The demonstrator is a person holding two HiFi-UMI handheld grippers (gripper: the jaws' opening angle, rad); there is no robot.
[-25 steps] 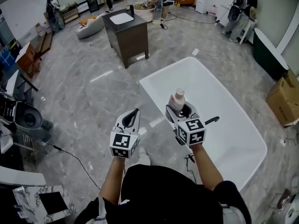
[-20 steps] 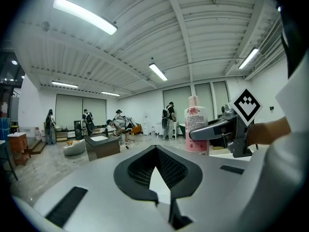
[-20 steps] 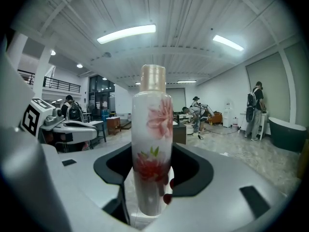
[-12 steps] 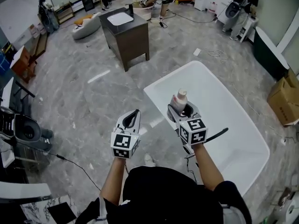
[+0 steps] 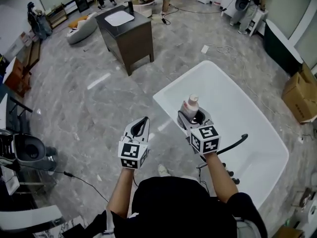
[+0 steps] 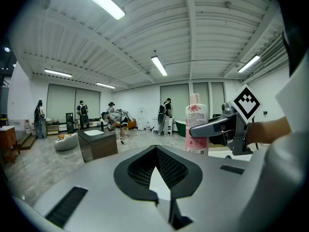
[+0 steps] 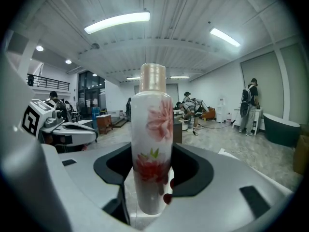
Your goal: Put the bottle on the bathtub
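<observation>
Your right gripper (image 5: 191,117) pinches the flowered bottle (image 5: 190,105) upright at its lower body | bottle shows over the white bathtub (image 5: 225,90) near edge | your left gripper (image 5: 142,123) pressed together, empty, beside the right

Black short-sleeved top (image 5: 168,202); grey left claw (image 5: 143,120) and right claw (image 5: 192,117), black-and-white marker cubes (image 5: 131,154).

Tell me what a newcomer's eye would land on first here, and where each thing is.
The white bottle with red flowers and a pale cap stands out first, upright and clamped in the jaws of the right gripper, showing against the large white bathtub. Beside it the left gripper is shut and empty, and a dark cabinet with a white top stands farther back.
</observation>
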